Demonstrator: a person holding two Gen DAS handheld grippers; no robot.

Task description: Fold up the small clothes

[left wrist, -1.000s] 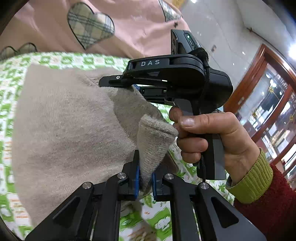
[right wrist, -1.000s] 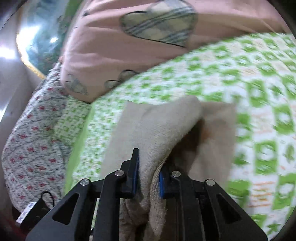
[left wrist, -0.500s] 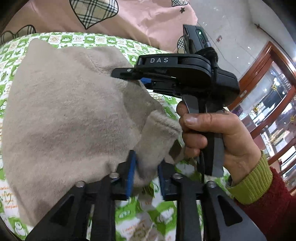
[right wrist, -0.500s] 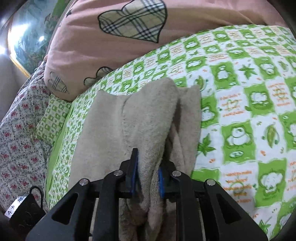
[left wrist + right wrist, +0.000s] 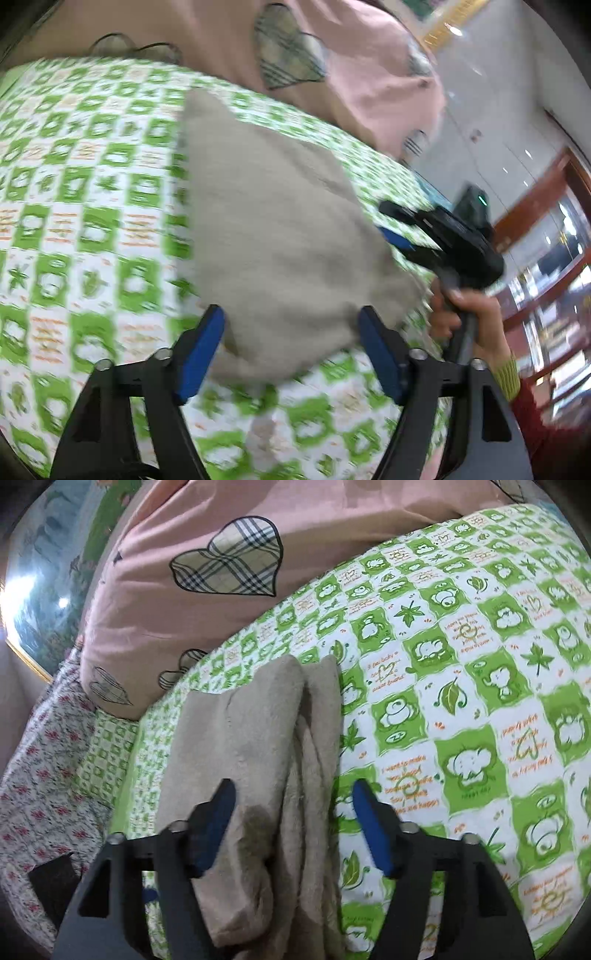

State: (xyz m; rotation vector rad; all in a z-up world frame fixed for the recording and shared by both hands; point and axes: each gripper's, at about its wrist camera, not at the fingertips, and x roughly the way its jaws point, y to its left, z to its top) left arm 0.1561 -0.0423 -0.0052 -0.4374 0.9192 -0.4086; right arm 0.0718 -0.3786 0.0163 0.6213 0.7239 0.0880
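Observation:
A beige knit garment (image 5: 280, 236) lies folded on the green-and-white patterned bedspread (image 5: 92, 229). My left gripper (image 5: 291, 350) is open, its blue pads on either side of the garment's near edge without holding it. In the right wrist view the same garment (image 5: 255, 746) lies in folded layers. My right gripper (image 5: 293, 830) is open over its near end. The right gripper also shows in the left wrist view (image 5: 443, 236), at the garment's right side, held by a hand.
A pink pillow with plaid hearts (image 5: 207, 590) lies at the head of the bedspread (image 5: 461, 701). A floral sheet (image 5: 44, 760) is at the left. A wooden cabinet with glass (image 5: 546, 258) stands beyond the bed's right side.
Both grippers opened and let go of the beige garment. The garment dropped flat onto the bedspread, and both grippers pulled back a little.

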